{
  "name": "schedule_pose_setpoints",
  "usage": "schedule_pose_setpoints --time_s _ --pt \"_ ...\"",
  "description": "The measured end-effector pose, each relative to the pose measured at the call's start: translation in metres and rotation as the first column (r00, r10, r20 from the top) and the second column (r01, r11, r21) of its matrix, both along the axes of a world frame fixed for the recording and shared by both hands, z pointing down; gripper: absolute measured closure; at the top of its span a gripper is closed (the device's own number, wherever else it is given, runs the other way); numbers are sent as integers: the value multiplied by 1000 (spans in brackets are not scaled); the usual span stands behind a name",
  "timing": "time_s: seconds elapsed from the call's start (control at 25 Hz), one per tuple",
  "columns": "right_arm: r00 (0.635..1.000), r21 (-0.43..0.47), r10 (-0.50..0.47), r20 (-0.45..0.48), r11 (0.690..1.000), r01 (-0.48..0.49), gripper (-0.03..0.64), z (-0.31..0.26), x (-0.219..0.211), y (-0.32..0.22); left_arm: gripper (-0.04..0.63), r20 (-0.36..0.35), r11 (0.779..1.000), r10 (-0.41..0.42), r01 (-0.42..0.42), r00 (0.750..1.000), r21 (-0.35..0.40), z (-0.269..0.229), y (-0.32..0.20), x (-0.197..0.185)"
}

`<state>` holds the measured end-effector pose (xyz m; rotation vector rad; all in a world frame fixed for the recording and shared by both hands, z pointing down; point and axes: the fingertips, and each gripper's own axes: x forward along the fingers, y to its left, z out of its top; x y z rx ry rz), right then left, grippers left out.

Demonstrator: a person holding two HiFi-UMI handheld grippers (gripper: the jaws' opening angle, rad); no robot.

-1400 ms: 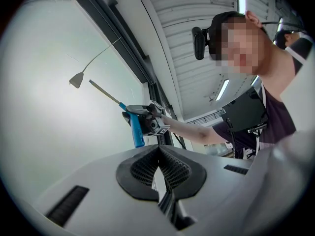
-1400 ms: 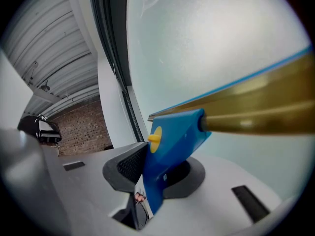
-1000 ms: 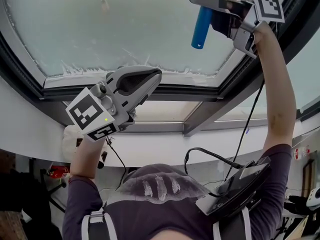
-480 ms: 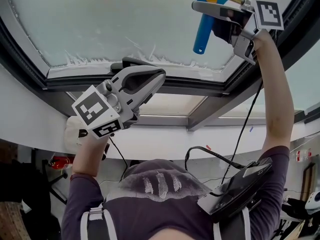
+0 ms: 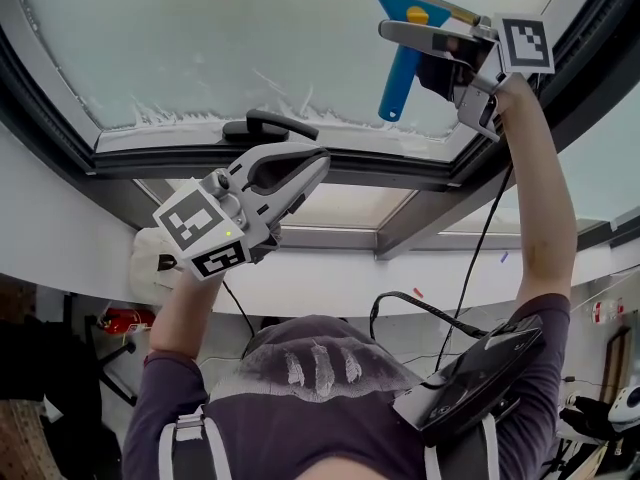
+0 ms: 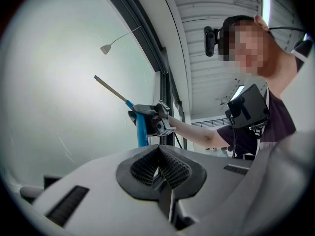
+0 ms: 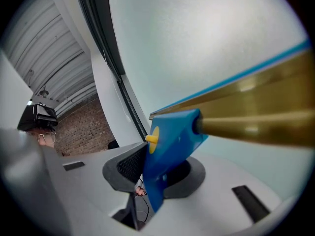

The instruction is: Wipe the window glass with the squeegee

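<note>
Right gripper view: squeegee (image 7: 170, 141) blade blurred, runs off R edge. Head view: blade end behind right claw (image 5: 402, 40).

No legible text, apparently.

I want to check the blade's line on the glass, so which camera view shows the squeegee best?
The head view: the squeegee shows nearly whole, brass blade bar across the pane, blue handle below. The left gripper view shows it small and distant; the right gripper view only a close, blurred part.
</note>
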<state>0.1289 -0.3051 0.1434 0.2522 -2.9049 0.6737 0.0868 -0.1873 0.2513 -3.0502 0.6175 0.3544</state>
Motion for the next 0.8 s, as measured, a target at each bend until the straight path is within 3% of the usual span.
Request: schedule_pose_setpoints --time_s 0.48,0.8 --pt "1000 -27 -25 -5 999 25 529 21 0 3 589 42 990 92 -87 995 -110 38 8 54" --pt "1000 -36 -28 -11 999 27 529 30 0 4 589 40 987 74 -68 996 -142 41 0 60"
